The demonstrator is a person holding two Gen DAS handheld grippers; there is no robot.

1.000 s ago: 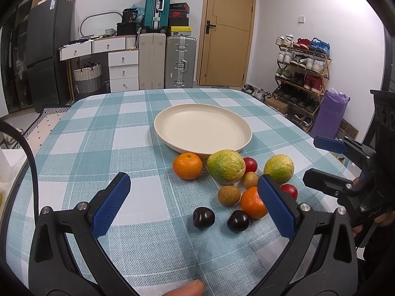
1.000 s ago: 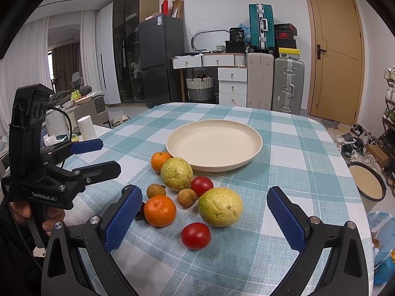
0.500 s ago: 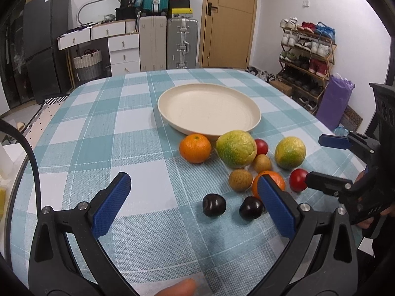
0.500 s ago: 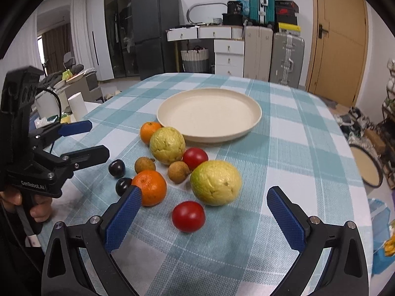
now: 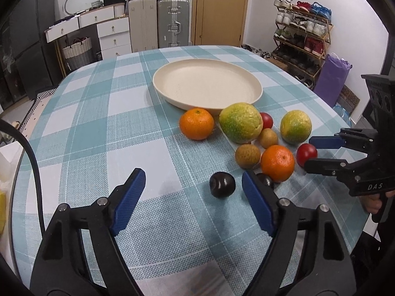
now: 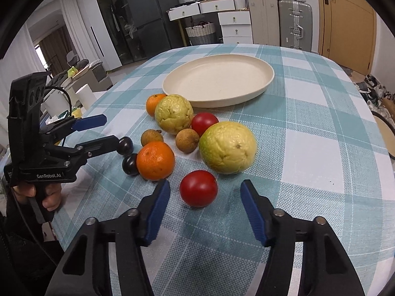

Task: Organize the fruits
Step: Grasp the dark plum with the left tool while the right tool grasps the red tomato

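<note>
Altogether two oranges [image 6: 155,160], two tomatoes [image 6: 198,188], one plate [image 6: 267,79]

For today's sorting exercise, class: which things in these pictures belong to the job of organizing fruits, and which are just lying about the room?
Belongs to the job:
- round cream plate
- two orange mandarins
- two big yellow-green citrus fruits
- two red tomatoes
- two brown longans
- two dark plums
- left gripper and right gripper, jaws closing

Just lying about:
- silver suitcase
- wooden shoe rack
- woven basket

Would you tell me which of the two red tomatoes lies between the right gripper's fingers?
The near tomato, alone at the cluster's front edge; the right gripper is closing around it. The other tomato sits among the guavas.
</note>
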